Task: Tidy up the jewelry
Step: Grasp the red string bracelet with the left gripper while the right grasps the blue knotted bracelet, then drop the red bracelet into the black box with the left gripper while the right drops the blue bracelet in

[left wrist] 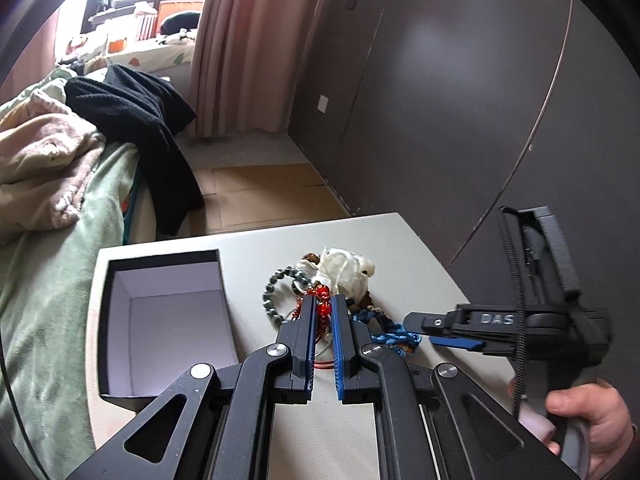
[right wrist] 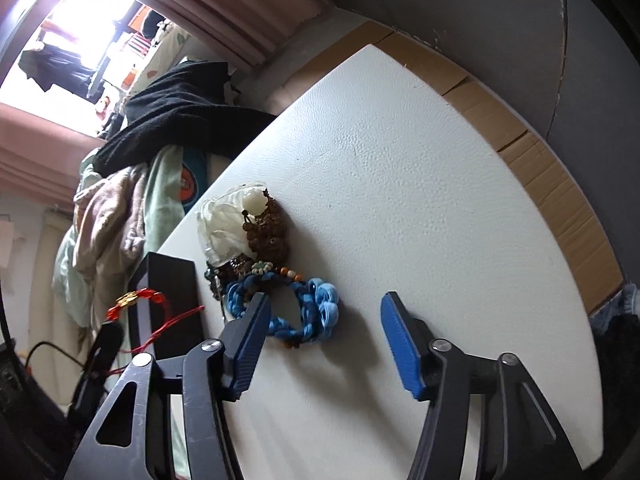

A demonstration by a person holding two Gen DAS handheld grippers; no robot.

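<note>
My left gripper [left wrist: 323, 304] is shut on a red cord bracelet [left wrist: 322, 307] with red beads and lifts it above the white table [left wrist: 400, 248]. The bracelet also shows in the right wrist view [right wrist: 138, 300], hanging beside the box. A jewelry pile lies ahead: a grey-green bead bracelet [left wrist: 276, 296], a white pouch [left wrist: 344, 268], a blue braided bracelet [right wrist: 316, 312] and brown beads [right wrist: 272, 232]. An open black box [left wrist: 168, 320] with a white inside stands to the left. My right gripper [right wrist: 322, 304] is open and empty just over the blue bracelet.
A bed with green and beige blankets [left wrist: 48, 184] and a black cloth [left wrist: 140, 120] lies left of the table. Cardboard [left wrist: 260, 196] covers the floor beyond, by a dark wardrobe [left wrist: 460, 100] and a pink curtain [left wrist: 248, 48].
</note>
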